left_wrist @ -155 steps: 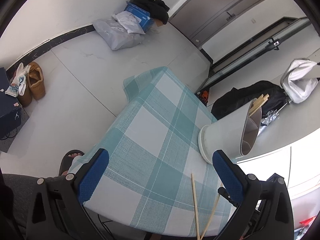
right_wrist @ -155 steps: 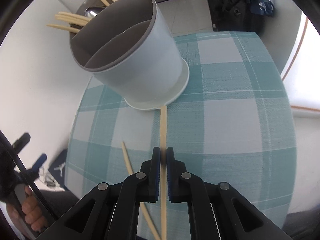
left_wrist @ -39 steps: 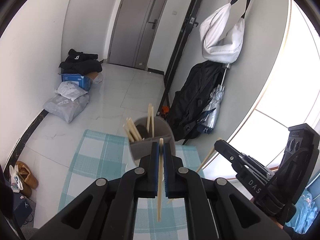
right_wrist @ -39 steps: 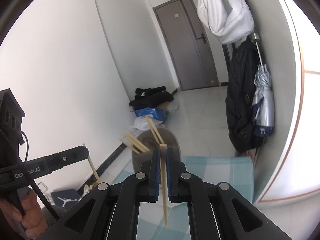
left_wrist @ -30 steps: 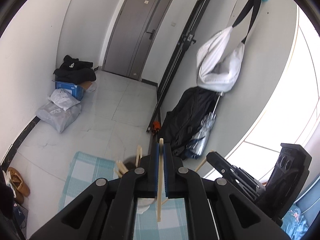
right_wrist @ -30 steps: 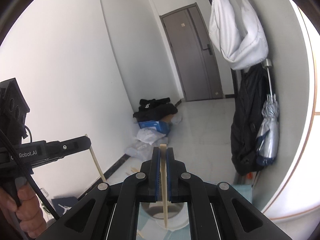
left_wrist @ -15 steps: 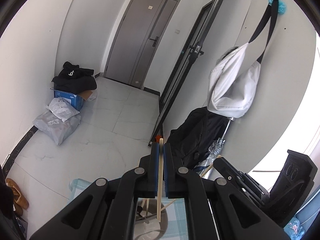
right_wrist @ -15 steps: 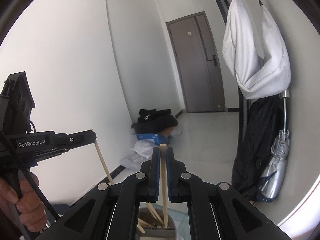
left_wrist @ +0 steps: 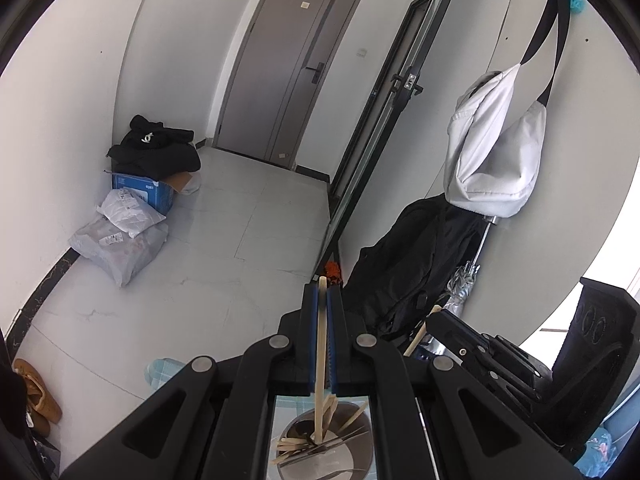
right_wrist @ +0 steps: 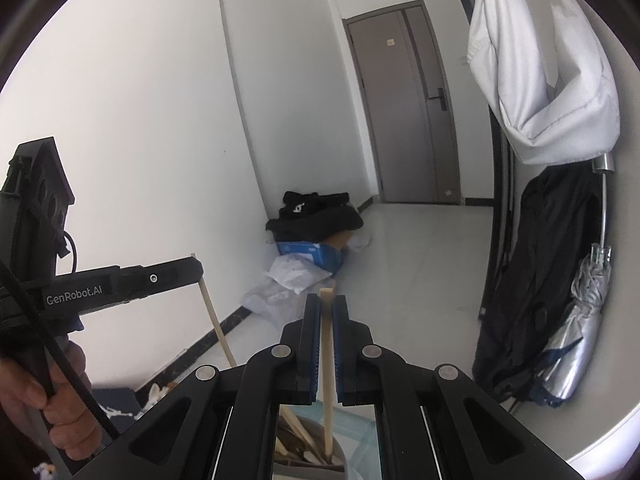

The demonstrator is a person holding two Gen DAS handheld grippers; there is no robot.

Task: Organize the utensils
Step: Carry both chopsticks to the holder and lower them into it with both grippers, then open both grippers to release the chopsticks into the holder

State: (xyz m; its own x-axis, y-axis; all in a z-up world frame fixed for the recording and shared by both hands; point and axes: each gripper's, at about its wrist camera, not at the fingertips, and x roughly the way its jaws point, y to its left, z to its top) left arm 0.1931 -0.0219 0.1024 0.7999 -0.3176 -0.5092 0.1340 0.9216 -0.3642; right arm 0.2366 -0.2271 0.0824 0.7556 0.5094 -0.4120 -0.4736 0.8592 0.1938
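Grey-tiled hallway w/ a grey door (left_wrist: 288, 68) is filling the background, white walls either side, white bag (left_wrist: 492, 148) hanging on the right. Down at the bottom edge, a strip of teal-and-white checked cloth on the table (left_wrist: 160, 372) is just peeking out.

Left gripper (left_wrist: 322, 344) is clenching a pale wooden chopstick (left_wrist: 320, 392) between its blue-padded fingers (left_wrist: 310, 340), stick standing near upright, lower end dipping into the round grey utensil holder (left_wrist: 348, 460) directly below. Right gripper (right_wrist: 327, 348) is doing likewise: fingers (right_wrist: 313, 344) pinching a second wooden chopstick (right_wrist: 328, 408), tip reaching down among the sticks already leaning in the holder (right_wrist: 340, 456).

Handling-wise: these sticks are looking light, thin, stiff, w/ a smooth, squarish top end, so prob. easy to let twist or slide in the pads. Both grips are sitting close under the top, leaving most of the length hanging below; good for lowering, but the bottom end can swing. Holder interior is smooth & grey, w/ a divider wall; which compartment each stick is entering, can't tell.
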